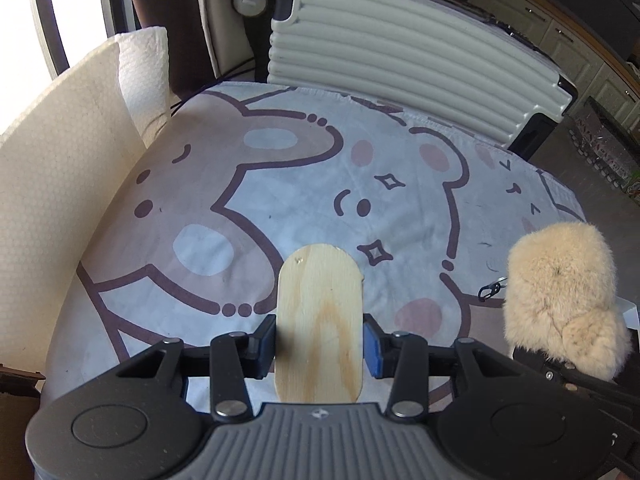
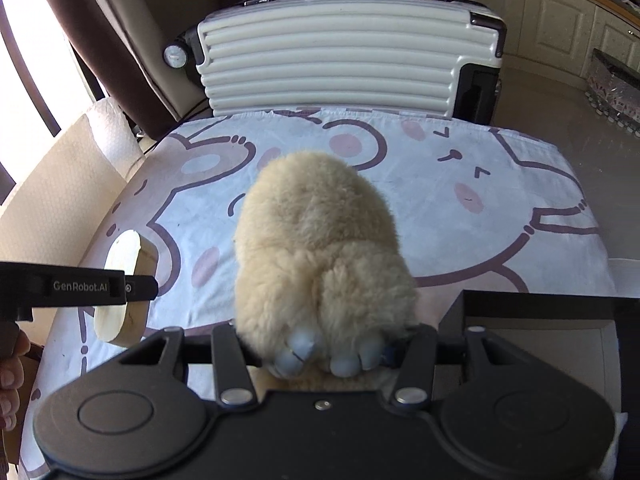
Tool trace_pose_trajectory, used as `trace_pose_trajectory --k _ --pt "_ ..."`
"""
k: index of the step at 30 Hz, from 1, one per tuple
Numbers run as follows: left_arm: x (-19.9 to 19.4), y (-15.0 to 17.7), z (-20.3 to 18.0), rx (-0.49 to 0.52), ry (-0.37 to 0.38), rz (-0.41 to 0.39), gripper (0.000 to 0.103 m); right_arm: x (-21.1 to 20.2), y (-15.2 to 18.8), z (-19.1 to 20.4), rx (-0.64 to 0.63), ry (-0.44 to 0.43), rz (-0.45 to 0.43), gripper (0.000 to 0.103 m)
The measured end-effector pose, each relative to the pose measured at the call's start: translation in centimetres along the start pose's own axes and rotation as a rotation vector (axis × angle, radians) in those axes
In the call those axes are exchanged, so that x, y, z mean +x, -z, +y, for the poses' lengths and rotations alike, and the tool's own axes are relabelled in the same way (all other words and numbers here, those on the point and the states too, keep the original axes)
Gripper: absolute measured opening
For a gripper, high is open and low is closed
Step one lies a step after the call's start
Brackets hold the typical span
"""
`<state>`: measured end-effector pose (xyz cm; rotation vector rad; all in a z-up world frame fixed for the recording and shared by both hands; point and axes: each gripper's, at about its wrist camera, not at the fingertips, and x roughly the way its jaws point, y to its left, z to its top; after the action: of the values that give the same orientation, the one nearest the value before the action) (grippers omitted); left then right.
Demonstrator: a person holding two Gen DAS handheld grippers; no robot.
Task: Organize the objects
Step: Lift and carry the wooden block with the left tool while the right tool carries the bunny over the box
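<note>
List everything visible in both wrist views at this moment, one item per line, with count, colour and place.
wooden piece: 1, pale wood, rounded ends, between the left claw's pads
plush toy: 1, cream fur with light blue toes, in the right claw
key clip: 1, dark metal, beside the plush toy
cloth: 1, white with brown bear print, covering the surface
suitcase: 1, white ribbed shell with black trim, behind the cloth
paper towel roll: 1, white, far left
black box: 1, right edge
cabinets: cream, far right
left claw: 1, black, blue pads, shut on the wooden piece
right claw: 1, black, shut on the plush toy
hand: 1, lower left edge
</note>
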<state>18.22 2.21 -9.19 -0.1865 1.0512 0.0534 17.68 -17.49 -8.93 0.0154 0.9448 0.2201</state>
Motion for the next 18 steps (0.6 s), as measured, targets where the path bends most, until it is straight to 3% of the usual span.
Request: trace_pose_trajectory --k 18 --pt "-8.0 1.8 -4.0 0.048 0.04 -0.107 0.044 -9.1 0.3 -0.7 0.045 0.089 -0.099 0.049"
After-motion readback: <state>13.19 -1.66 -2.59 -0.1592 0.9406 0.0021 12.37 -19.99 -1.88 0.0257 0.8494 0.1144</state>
